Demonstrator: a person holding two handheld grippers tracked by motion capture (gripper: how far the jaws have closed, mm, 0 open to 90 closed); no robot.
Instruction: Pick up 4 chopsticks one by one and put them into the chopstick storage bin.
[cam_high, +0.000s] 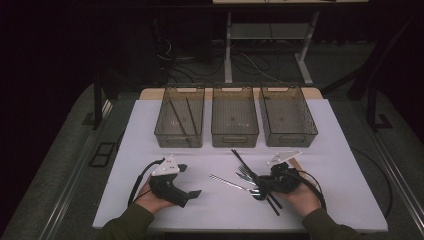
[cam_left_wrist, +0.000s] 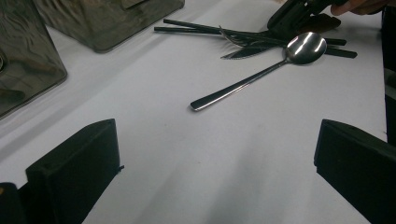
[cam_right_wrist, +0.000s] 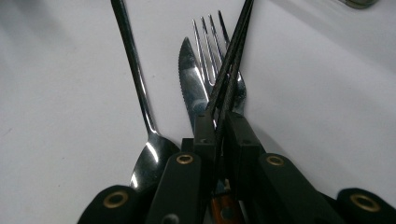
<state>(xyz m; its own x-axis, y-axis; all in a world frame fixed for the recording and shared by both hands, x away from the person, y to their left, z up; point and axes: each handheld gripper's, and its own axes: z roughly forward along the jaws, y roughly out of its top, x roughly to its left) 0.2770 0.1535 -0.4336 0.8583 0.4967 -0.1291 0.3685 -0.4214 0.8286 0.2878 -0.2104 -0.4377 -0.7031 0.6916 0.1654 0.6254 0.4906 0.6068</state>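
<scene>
A pair of black chopsticks (cam_high: 242, 161) lies slanted on the white table mat (cam_high: 320, 200), crossing a fork (cam_high: 245, 173). My right gripper (cam_high: 264, 181) is shut on these chopsticks (cam_right_wrist: 233, 56) near their middle. In the right gripper view (cam_right_wrist: 223, 119) a knife (cam_right_wrist: 190, 79), the fork (cam_right_wrist: 205, 42) and a spoon (cam_right_wrist: 135, 79) lie on the mat beneath the chopsticks. My left gripper (cam_high: 191, 180) rests at the front left, open wide with nothing between its jaws (cam_left_wrist: 219, 140). It faces the spoon (cam_left_wrist: 252, 79), which lies a short way ahead.
Three smoky translucent bins stand in a row at the back: left (cam_high: 178, 138), middle (cam_high: 235, 138) and right (cam_high: 291, 138). Two black chopsticks (cam_high: 176, 116) lie in the left bin. Cables trail from both grippers towards the front edge.
</scene>
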